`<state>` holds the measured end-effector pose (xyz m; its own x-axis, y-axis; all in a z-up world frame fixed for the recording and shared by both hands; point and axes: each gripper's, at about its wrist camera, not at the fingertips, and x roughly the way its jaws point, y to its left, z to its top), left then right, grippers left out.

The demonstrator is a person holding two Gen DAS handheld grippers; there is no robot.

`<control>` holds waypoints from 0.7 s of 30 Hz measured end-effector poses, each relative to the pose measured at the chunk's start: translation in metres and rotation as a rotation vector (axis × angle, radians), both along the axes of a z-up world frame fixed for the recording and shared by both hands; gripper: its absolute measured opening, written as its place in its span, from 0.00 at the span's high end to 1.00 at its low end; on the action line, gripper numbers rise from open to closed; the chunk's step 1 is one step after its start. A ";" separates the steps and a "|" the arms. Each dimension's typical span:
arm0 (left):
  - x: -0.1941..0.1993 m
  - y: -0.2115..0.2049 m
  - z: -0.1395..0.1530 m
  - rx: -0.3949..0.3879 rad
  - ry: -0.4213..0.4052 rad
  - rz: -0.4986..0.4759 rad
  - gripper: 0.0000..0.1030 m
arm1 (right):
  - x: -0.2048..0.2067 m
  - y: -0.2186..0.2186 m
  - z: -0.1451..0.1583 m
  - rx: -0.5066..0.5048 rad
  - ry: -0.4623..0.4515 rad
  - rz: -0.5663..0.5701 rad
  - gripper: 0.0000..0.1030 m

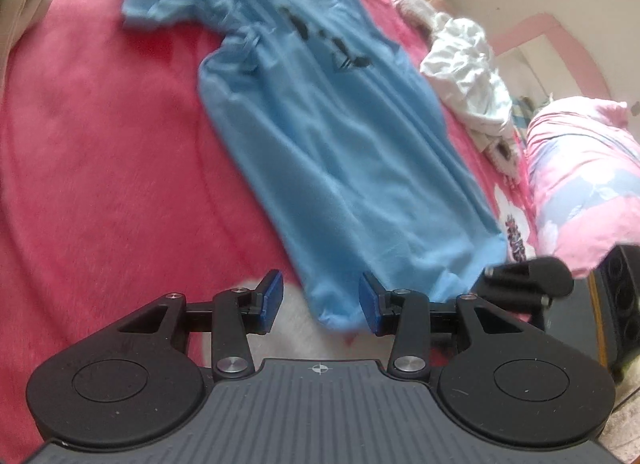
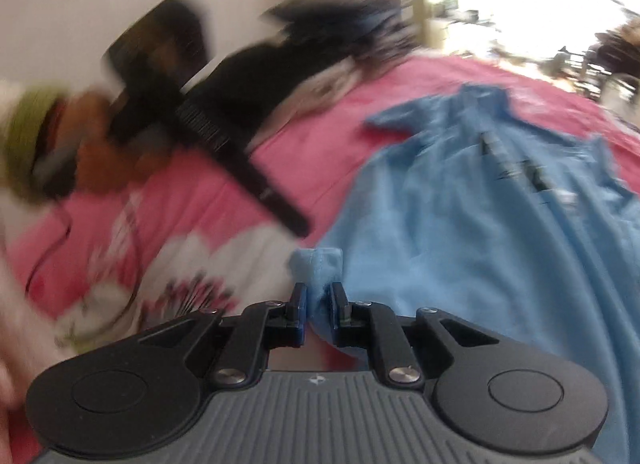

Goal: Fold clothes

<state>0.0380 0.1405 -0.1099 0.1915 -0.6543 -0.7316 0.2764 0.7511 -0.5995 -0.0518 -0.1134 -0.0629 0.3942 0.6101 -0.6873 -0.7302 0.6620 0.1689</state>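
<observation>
A light blue T-shirt (image 1: 336, 152) with a dark print lies lengthwise on a pink blanket (image 1: 100, 144), its collar end far away and one sleeve spread to the left. My left gripper (image 1: 320, 300) is open at the near hem, and the hem's left corner sits in the wide gap between the blue pads. In the right wrist view my right gripper (image 2: 318, 304) is shut on a bunched corner of the T-shirt (image 2: 460, 224) hem. The right gripper's black fingers (image 1: 528, 276) show at the hem's right corner in the left wrist view.
A crumpled white garment (image 1: 468, 72) lies beyond the shirt on the right, beside a pink and blue quilt (image 1: 584, 176). A black speaker (image 1: 620, 304) stands at the right edge. A dark clothes pile (image 2: 304, 64) and a blurred black device held by a hand (image 2: 224, 144) fill the right wrist view's left.
</observation>
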 end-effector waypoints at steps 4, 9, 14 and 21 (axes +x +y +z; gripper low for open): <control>-0.004 0.001 -0.006 0.023 0.010 0.012 0.60 | -0.016 0.013 -0.004 -0.047 0.003 0.090 0.85; -0.010 -0.001 -0.004 0.040 -0.021 -0.015 0.60 | -0.035 0.030 -0.010 -0.106 0.007 0.202 0.74; -0.010 0.002 -0.005 0.039 -0.016 -0.016 0.60 | -0.051 0.042 -0.015 -0.225 -0.133 0.271 0.60; -0.009 0.008 -0.008 0.016 0.009 0.022 0.60 | -0.046 0.062 -0.043 -0.339 -0.241 0.265 0.68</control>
